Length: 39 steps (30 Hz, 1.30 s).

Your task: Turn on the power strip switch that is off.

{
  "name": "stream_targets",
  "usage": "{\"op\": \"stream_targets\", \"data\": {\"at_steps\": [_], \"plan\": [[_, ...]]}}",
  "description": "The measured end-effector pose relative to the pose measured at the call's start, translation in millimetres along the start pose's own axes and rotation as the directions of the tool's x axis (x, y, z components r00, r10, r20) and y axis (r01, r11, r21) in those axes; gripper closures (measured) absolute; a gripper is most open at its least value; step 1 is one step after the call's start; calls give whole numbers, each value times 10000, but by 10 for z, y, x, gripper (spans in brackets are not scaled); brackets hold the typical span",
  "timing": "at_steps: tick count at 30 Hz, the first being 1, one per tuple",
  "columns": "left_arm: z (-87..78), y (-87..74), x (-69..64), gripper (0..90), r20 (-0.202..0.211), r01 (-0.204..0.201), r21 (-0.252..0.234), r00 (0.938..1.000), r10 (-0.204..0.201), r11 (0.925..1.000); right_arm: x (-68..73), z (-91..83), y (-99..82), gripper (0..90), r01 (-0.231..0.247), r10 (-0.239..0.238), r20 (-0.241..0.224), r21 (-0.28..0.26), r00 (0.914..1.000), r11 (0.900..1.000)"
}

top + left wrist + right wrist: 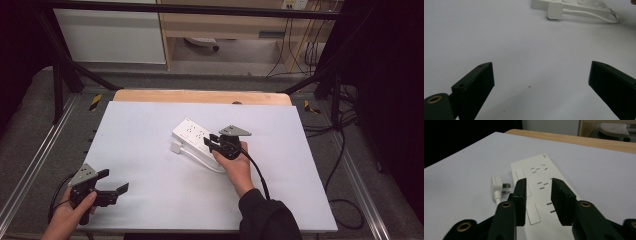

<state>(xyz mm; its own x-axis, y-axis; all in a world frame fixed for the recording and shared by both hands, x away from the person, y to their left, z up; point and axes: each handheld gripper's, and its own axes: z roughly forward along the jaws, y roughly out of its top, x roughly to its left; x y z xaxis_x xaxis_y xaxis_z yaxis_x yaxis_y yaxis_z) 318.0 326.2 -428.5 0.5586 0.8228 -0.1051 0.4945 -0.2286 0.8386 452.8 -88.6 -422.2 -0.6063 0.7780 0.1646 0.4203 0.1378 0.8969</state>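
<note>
though parted, right gripper (537, 202) jaws over power strip (541, 192)

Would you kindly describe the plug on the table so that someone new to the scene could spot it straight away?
Start at the white table sheet and find the white power strip near its middle, just ahead of the right gripper. The plug lies flat on the sheet beside the strip's near-left edge, at the end of the white cable. Its metal prongs and small blocky shape set it apart from the long, slotted strip.
</note>
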Motion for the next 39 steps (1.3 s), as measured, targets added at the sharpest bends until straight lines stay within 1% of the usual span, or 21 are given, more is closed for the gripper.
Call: {"op": "stream_targets", "data": {"at_steps": [1, 3, 5, 8, 10, 13, 15, 23, 26, 27, 28, 33, 39], "plan": [[-4, 1, 2, 65, -47, -41, 10, 10000, 41, 10000, -6, -12, 12, 612, -32, 32, 9, 13, 10000, 10000], [-1, 0, 0, 65, 0, 2, 0, 10000, -2, 10000, -22, -35, 33, 579, -91, 91, 22, -12, 10000, 10000], [-5, 0, 3, 65, -43, -34, 7, 10000, 34, 10000, -34, -55, 51, 523, -155, 155, 91, 2, 9998, 9999], [-1, -1, 2, 65, 1, 7, 2, 10000, -7, 10000, -52, -74, 70, 449, -271, 270, 147, 25, 9995, 9996], [-1, -2, 2, 65, 1, 6, 6, 10000, -6, 10000, -69, -80, 82, 365, -375, 374, 157, 69, 9992, 9993], [-1, -2, 1, 65, -6, 11, 13, 10000, -11, 10000, -100, -94, 94, 307, -552, 550, 202, 120, 9983, 9984], [0, -3, 1, 65, -8, 9, 23, 10000, -9, 10000, -121, -108, 104, 271, -558, 554, 293, 145, 9980, 9983], [0, -5, 1, 65, -17, 12, 42, 10000, -12, 10000, -193, -179, 160, 69, -740, 732, 488, 147, 9961, 9971], [-3, -5, 3, 65, -72, -29, 61, 10000, 30, 10000, -207, -213, 175, 50, -479, 470, 673, 127, 9966, 9988], [0, -6, 1, 65, -19, 8, 53, 10000, -8, 10000, -214, -227, 180, 48, -431, 423, 695, 91, 9967, 9990], [-4, -5, 3, 65, -67, -34, 65, 10000, 35, 10000, -222, -241, 185, 47, -395, 389, 722, 65, 9966, 9992], [-3, -7, 6, 65, -14, 30, 49, 10000, -30, 10000, -260, -325, 204, 51, -265, 265, 763, -13, 9967, 9996], [-4, -7, 5, 65, -71, -34, 73, 10000, 35, 10000, -323, -448, 214, 55, -245, 253, 800, -113, 9965, 9996]]}}
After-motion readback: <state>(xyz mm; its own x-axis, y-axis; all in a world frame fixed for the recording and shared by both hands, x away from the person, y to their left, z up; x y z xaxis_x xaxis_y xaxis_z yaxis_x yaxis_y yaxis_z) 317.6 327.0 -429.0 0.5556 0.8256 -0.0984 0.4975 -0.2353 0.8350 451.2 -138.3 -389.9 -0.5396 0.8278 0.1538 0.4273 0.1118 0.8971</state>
